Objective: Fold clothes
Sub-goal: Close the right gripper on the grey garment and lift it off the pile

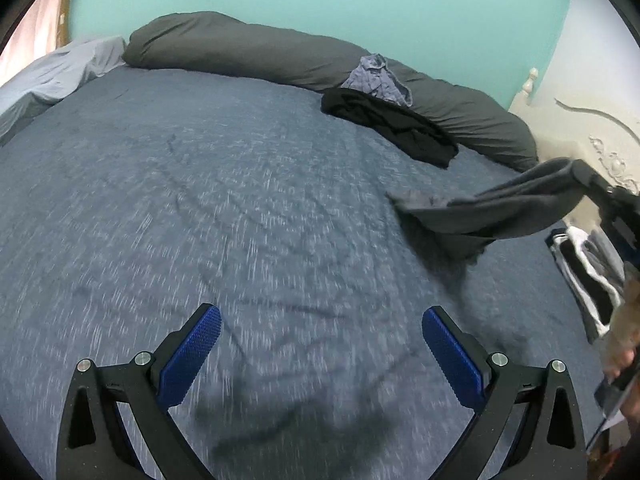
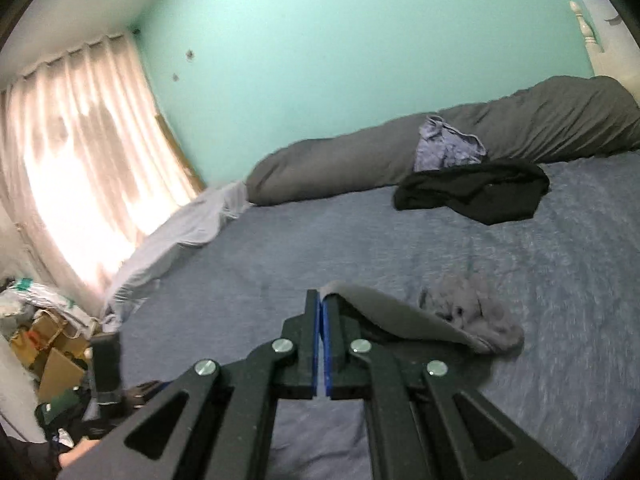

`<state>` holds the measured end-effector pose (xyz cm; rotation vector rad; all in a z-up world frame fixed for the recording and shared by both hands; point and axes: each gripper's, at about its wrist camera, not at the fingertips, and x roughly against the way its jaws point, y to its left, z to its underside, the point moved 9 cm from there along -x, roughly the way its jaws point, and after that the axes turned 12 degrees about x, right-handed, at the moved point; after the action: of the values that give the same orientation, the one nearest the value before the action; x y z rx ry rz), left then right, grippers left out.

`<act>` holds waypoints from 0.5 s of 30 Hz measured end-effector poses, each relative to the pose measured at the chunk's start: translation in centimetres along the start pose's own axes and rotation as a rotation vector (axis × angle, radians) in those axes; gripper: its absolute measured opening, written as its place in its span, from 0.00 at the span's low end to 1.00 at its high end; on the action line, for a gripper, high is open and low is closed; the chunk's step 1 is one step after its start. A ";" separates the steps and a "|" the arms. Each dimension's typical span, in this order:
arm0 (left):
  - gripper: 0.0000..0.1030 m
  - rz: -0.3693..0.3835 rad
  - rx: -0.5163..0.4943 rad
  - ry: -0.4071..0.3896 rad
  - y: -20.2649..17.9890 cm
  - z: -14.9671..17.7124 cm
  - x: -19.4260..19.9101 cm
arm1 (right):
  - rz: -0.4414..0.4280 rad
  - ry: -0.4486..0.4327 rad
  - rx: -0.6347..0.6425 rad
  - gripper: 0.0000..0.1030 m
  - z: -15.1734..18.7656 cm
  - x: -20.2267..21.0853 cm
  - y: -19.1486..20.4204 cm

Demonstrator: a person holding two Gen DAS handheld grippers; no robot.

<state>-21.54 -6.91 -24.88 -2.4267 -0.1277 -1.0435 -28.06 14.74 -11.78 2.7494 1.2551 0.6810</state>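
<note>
Carrying a dark grey, soft knit garment (image 2: 404, 320) over the wide blue heathered bedspread (image 1: 200, 200), pinched by its edge in the right gripper (image 2: 321, 300), whose blue pads are pressed tight together on the cloth. Seen from the left wrist, hanging as a slack sling (image 1: 500, 208) from that gripper at the right side of the bed, with the loose end trailing down toward the cover; whether actually touching it, hard to tell through the blur.

Keeping the left gripper (image 1: 322, 340) spread wide and empty, low above the bare middle of the bed. Leaving the crumpled black garment (image 1: 392, 124) and the rumpled pale blue cloth (image 1: 378, 78) untouched by the long dark grey bolster (image 1: 240, 48) at the far side.

Judging the step as bringing the piece to open space for spreading flat. Doing this well probably means lowering the trailing end first, drawing the held edge away so the fabric lays out without bunching, and bringing the open left gripper to a second corner before releasing. Risking otherwise a heap landing folded on itself, needing another round of straightening.
</note>
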 end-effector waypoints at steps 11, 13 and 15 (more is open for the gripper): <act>1.00 0.091 -0.012 0.000 -0.5 4.0 6.6 | -0.092 -0.034 0.050 0.01 -1.4 5.6 9.7; 1.00 0.097 -0.021 -0.008 -0.5 4.3 7.1 | -0.071 0.000 0.049 0.01 -0.5 4.6 9.9; 1.00 0.092 -0.025 -0.009 -0.2 4.7 6.5 | -0.064 0.047 0.022 0.01 1.3 2.6 9.4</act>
<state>-13.97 -5.24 -22.98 -2.4355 -0.0060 -0.9991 -19.38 10.53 -9.98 2.7131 1.3612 0.7339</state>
